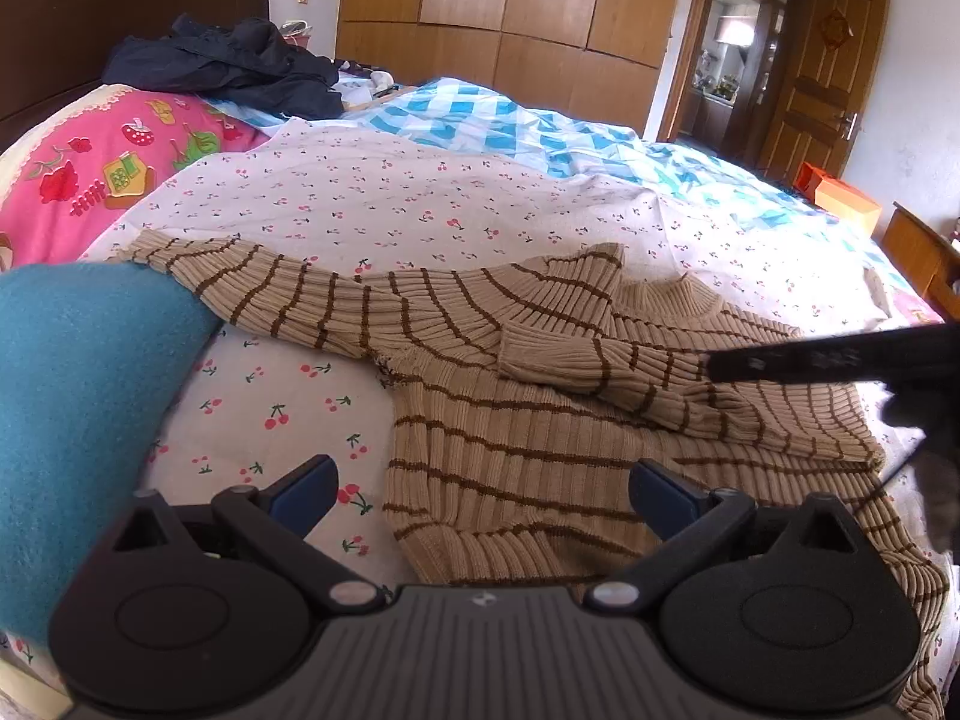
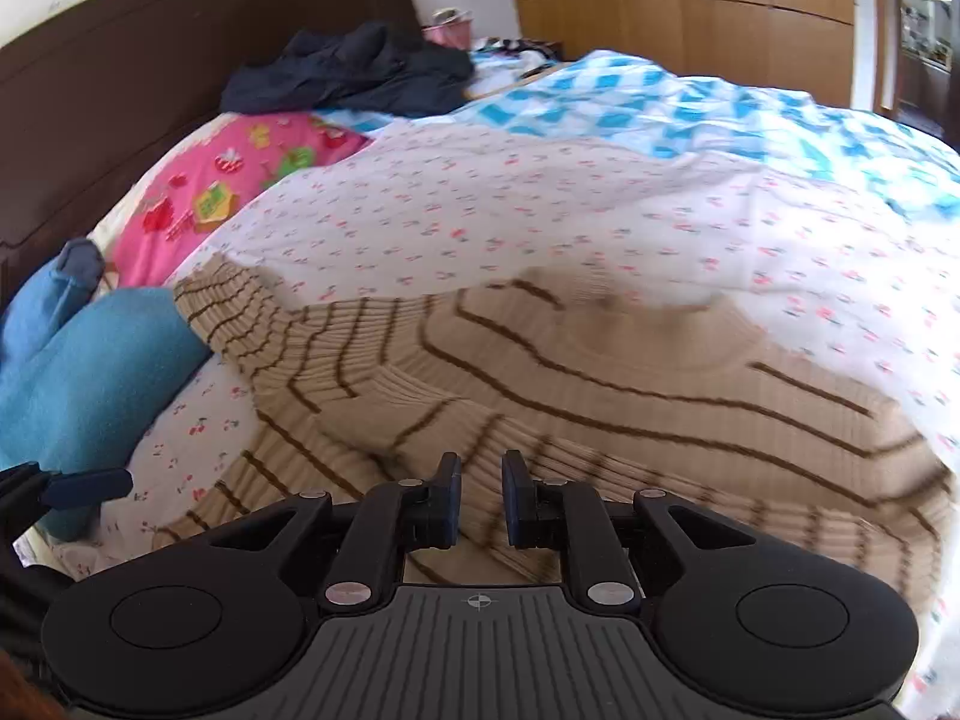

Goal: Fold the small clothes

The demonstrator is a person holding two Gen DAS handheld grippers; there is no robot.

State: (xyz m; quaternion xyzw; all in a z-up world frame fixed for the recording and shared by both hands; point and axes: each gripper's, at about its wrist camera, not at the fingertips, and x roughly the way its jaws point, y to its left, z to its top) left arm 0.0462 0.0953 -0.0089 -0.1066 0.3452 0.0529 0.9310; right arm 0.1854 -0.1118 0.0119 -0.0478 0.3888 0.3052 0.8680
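A beige ribbed sweater with brown stripes (image 1: 510,462) lies on the cherry-print sheet (image 1: 384,204). One sleeve stretches left; the other is folded across the chest. My left gripper (image 1: 483,489) is wide open and empty just above the sweater's lower body. My right gripper (image 2: 481,495) hovers over the sweater (image 2: 600,384) with its jaws a small gap apart and nothing between them; the view is blurred by motion. The right gripper also shows in the left wrist view as a dark bar (image 1: 840,357) over the folded sleeve. A left fingertip (image 2: 90,487) shows in the right wrist view.
A teal fleece cushion (image 1: 78,420) lies at the left, touching the outstretched sleeve. A pink pillow (image 1: 102,174), a dark garment (image 1: 228,66) and a blue checked quilt (image 1: 510,120) lie further back. A wardrobe (image 1: 510,6) and a door (image 1: 822,78) stand beyond the bed.
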